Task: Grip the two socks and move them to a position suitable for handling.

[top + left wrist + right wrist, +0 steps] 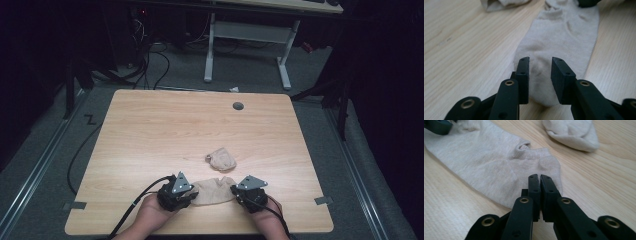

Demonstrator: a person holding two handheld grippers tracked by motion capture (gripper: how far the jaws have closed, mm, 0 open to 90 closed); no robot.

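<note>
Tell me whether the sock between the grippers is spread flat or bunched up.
Spread flat: the sock lies stretched on the table between both grippers.

no readable text, label, brand or number anywhere.

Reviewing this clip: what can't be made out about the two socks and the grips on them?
- Right hand-held gripper: jaws pressed together at the flat sock edge; whether cloth is pinched between them is hidden by the jaws.
- Left hand-held gripper: jaws apart around the sock's end; contact unclear.
- Bunched sock: too small in the high view, cut off in both gripper views.
</note>
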